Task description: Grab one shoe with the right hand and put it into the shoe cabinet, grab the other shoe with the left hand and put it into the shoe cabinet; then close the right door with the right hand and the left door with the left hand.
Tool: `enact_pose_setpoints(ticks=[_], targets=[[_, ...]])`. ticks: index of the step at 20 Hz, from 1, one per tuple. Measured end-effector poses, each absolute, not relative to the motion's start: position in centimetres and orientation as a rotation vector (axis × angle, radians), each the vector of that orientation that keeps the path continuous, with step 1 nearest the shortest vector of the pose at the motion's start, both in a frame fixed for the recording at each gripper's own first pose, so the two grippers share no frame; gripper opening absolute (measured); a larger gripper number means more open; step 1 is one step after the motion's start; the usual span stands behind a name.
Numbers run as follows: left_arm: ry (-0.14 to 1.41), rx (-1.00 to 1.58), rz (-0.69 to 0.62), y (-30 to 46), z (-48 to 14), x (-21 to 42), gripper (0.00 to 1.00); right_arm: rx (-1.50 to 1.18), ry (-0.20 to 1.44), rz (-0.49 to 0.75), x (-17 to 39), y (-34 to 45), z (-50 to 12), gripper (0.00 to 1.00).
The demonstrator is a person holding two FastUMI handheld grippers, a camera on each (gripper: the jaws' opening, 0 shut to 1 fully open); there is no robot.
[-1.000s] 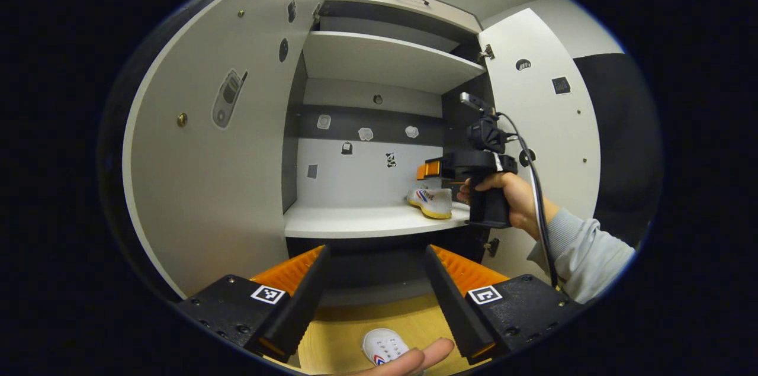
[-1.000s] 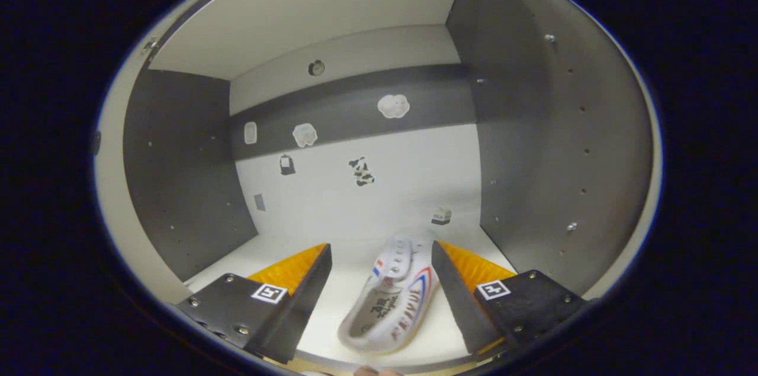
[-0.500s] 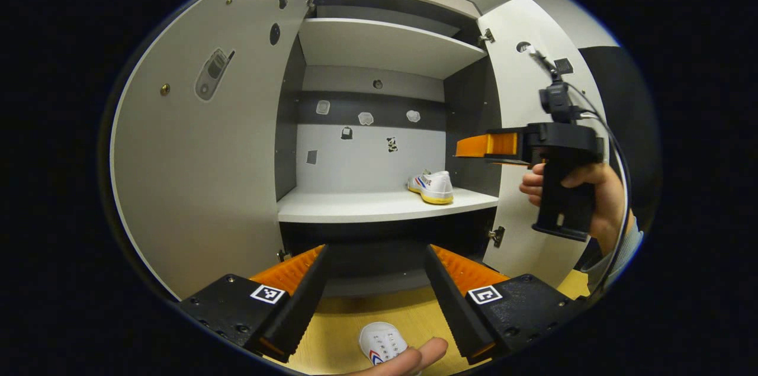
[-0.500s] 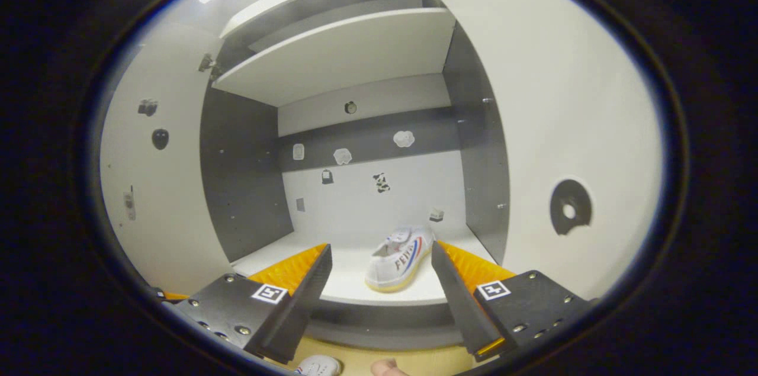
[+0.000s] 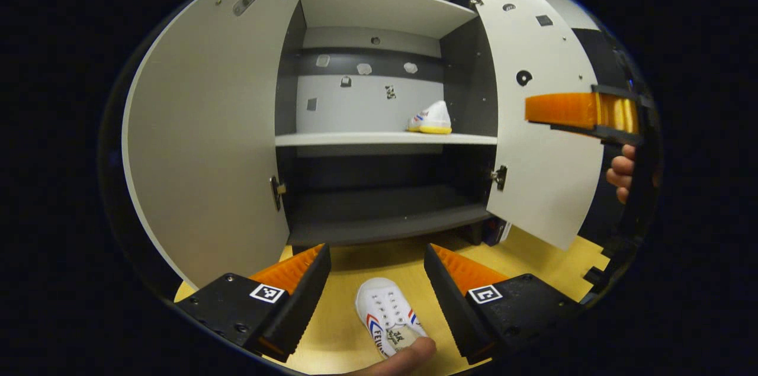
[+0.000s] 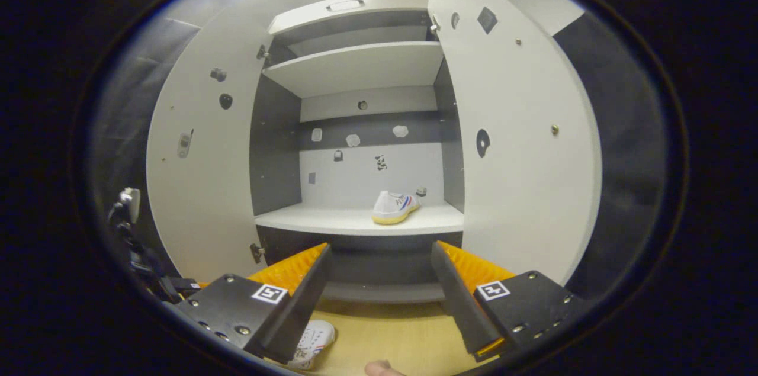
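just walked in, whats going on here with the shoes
A person with a gripper in each hand is loading a shoe cabinet. One shoe sits on the middle shelf. The other shoe lies on the floor between the open left gripper's fingers, not gripped. The right gripper is open, holding nothing. Both doors stand open.

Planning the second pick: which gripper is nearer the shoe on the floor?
Left. The left gripper hangs open just above the floor shoe; the right gripper sits farther away, facing the cabinet.

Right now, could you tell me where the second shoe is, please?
The second shoe lies on the wooden floor before the open cabinet, between the left gripper fingers in the left gripper view.
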State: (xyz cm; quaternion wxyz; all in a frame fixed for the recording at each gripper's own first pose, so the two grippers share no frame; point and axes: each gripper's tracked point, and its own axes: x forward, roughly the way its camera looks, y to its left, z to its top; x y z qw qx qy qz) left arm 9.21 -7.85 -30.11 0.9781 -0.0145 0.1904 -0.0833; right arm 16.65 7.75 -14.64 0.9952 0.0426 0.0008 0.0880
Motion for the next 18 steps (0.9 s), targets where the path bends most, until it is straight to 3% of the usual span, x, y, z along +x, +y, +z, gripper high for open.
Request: enact_pose_setpoints(ticks=[7, 16, 18], targets=[[0.717, -0.079, -0.198, -8.7, -42.8, 6.4, 0.98, 0.177, -0.002, 0.196, 11.9, 8.7, -18.3, 1.0], [0.849, -0.122, -0.155, -7.1, -48.2, 6.2, 0.96, 0.369, -0.034, 0.168, 11.3, 5.9, -19.0, 0.97], [0.866, -0.105, -0.198, -6.9, -48.4, 5.9, 0.98, 0.381, -0.033, 0.14, 11.4, 4.8, -19.2, 1.0]])
